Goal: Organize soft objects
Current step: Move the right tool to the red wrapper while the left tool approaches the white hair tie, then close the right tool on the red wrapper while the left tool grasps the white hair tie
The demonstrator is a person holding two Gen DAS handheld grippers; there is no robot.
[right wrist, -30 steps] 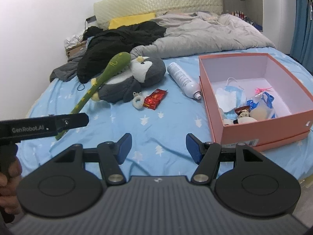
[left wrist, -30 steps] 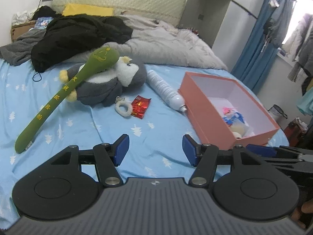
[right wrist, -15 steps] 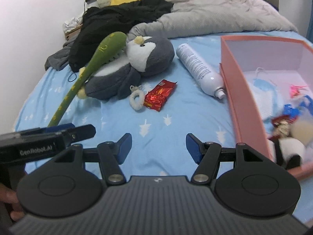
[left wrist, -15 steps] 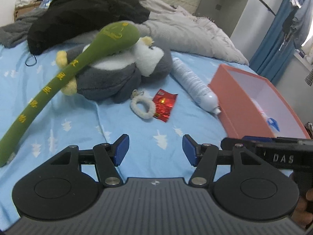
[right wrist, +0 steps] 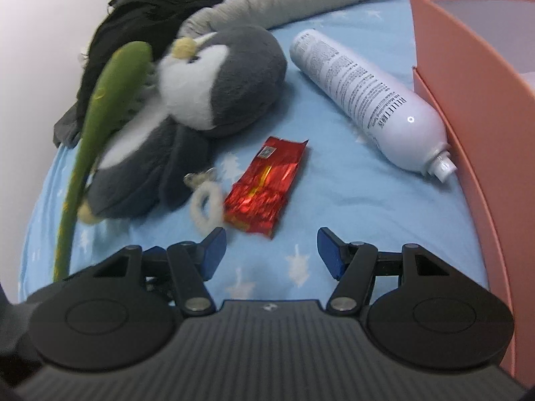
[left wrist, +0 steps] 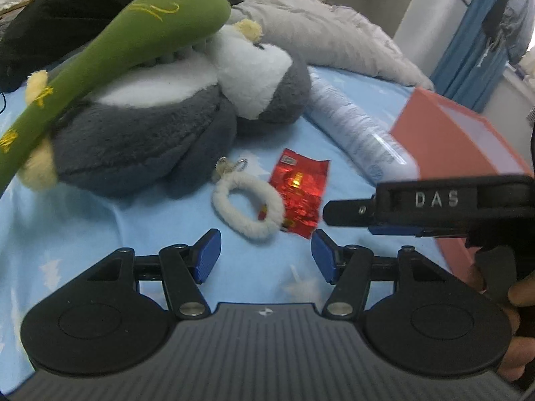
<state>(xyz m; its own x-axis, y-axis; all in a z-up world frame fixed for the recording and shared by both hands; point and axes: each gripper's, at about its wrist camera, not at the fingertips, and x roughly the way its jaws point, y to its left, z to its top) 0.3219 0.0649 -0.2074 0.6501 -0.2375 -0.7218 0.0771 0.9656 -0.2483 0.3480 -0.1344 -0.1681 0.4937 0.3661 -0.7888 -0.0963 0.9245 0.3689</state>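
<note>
A grey and white penguin plush (left wrist: 160,127) (right wrist: 214,90) lies on the blue star-print bed sheet (left wrist: 83,234), with a long green plush stick (left wrist: 110,53) (right wrist: 100,113) across it. A white fluffy ring with a keychain (left wrist: 247,204) (right wrist: 207,204) and a red foil packet (left wrist: 297,187) (right wrist: 264,187) lie just in front of the penguin. My left gripper (left wrist: 264,250) is open and empty, low over the sheet just short of the ring. My right gripper (right wrist: 271,250) is open and empty just before the packet; its side shows in the left wrist view.
A white spray bottle (right wrist: 364,100) (left wrist: 354,127) lies between the penguin and a salmon-pink open box (right wrist: 474,100) (left wrist: 461,140) on the right. Black clothing (left wrist: 67,16) and a grey duvet (left wrist: 327,33) are piled behind. A hand (left wrist: 515,300) holds the right gripper's handle.
Both grippers have come forward and down toward the ring and red packet, which now look much larger. Their jaws keep the same opening. The box has slid to the right edge of both views.
</note>
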